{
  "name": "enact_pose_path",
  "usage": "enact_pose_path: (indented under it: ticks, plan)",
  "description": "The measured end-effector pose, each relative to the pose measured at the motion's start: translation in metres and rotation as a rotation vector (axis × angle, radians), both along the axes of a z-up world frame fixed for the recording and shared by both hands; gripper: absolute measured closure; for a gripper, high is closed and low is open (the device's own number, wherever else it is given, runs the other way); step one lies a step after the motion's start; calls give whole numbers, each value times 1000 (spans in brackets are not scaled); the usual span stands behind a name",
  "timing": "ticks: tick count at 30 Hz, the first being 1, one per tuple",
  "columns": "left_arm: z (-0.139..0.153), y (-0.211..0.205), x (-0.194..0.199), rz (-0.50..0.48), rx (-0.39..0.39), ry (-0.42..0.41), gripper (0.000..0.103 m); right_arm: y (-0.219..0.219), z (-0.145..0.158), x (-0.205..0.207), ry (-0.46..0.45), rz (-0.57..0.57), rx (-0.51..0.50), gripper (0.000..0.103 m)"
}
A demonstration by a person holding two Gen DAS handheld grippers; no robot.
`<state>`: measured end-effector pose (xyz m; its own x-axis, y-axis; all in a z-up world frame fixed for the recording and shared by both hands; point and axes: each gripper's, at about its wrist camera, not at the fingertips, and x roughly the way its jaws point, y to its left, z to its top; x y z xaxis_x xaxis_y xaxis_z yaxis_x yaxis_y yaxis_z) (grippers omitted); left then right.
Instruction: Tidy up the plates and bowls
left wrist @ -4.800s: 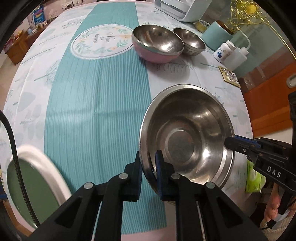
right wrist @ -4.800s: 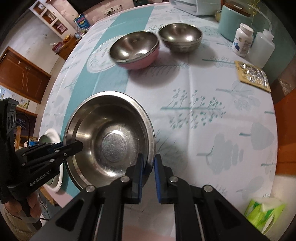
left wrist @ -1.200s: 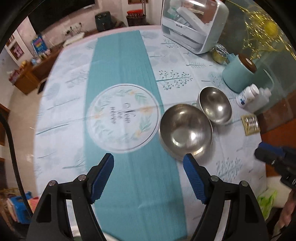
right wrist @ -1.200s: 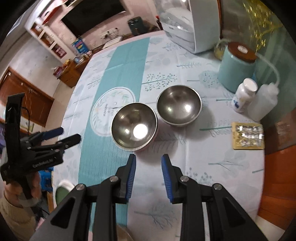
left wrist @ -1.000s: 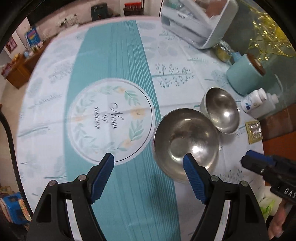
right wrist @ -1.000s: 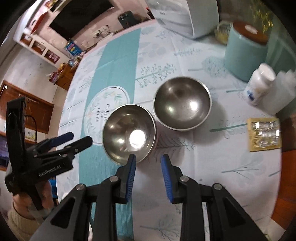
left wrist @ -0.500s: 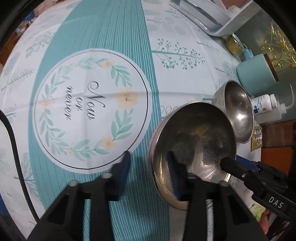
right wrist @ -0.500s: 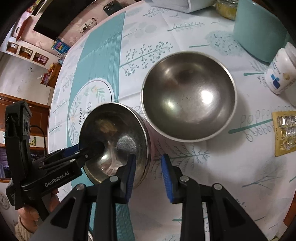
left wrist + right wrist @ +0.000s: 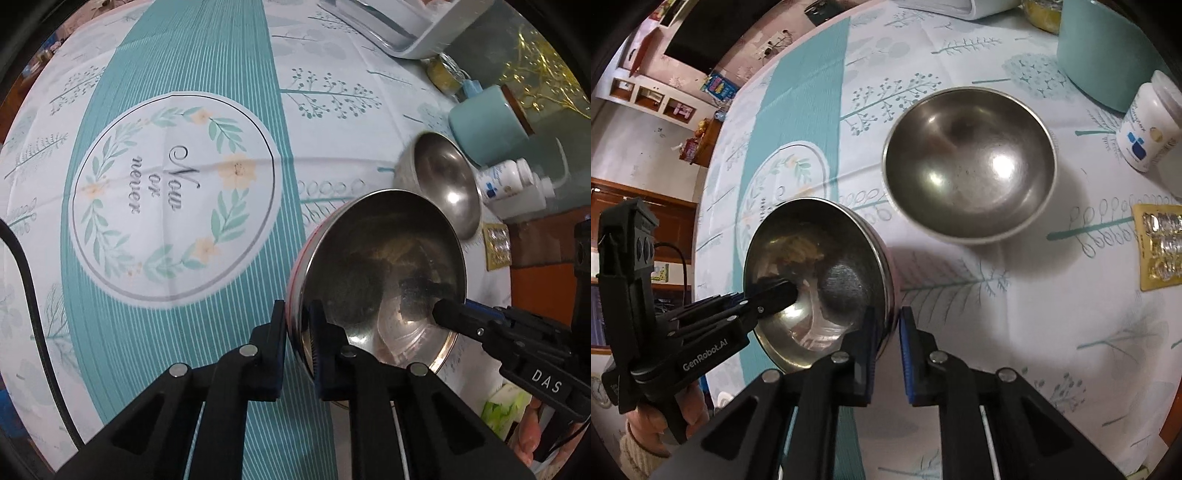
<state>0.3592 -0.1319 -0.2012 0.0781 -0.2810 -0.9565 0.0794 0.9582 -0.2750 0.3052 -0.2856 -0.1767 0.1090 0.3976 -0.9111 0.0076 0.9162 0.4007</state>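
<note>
Home dining rm: tablecloth [image 9: 184,258], shelves [image 9: 650,98]

Left gripper [image 9: 298,325], right gripper [image 9: 889,328]: fingers just closed, clamping.
</note>
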Motion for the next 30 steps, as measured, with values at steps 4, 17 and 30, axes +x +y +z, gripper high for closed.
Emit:
enact_pose_path:
  ticks: [4,17,30]
  plan:
    - [19,-5,-28,-46,13,14,92,-1,20,-21,-17,35,-9,91]
    - [76,2,-167,-108,21,27,88,1,65,-129,-10,179,34,92]
    - [56,13,-289,-31,7,99,88,21,58,-226,23,328,25,92]
